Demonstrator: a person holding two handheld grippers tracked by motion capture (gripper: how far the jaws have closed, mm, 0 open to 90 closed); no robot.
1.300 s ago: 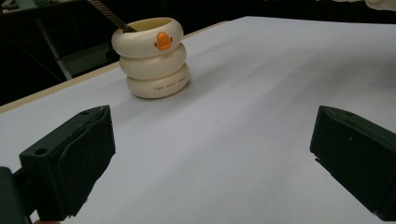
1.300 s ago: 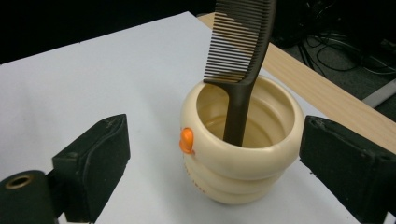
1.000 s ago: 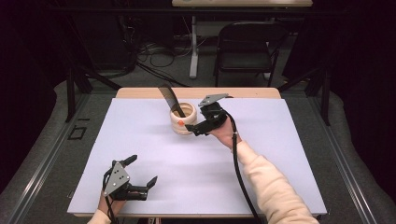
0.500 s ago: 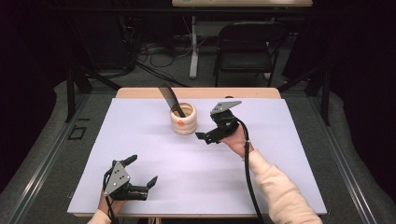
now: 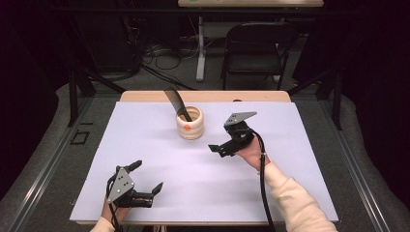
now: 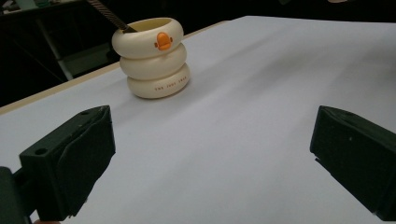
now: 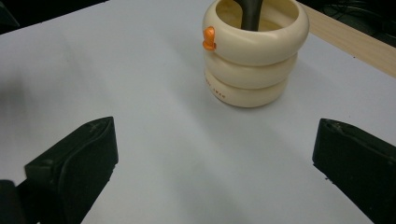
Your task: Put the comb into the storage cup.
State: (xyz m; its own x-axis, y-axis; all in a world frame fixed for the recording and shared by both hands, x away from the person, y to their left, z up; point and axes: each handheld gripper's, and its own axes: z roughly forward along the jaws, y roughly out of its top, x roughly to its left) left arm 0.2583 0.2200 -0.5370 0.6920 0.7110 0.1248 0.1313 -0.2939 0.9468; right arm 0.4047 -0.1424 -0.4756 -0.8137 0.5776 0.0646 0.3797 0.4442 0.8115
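The right tool [image 5: 218, 147] has drawn back from the cream holder [image 5: 189, 123], wide open and empty; the comb [image 5: 175, 100] stands inside, placement apparently done.

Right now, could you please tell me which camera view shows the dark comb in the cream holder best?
The high view: the comb shows whole, leaning out of the cream holder. The left gripper view catches a short toothed stretch at the rim; the right gripper view shows its handle inside.
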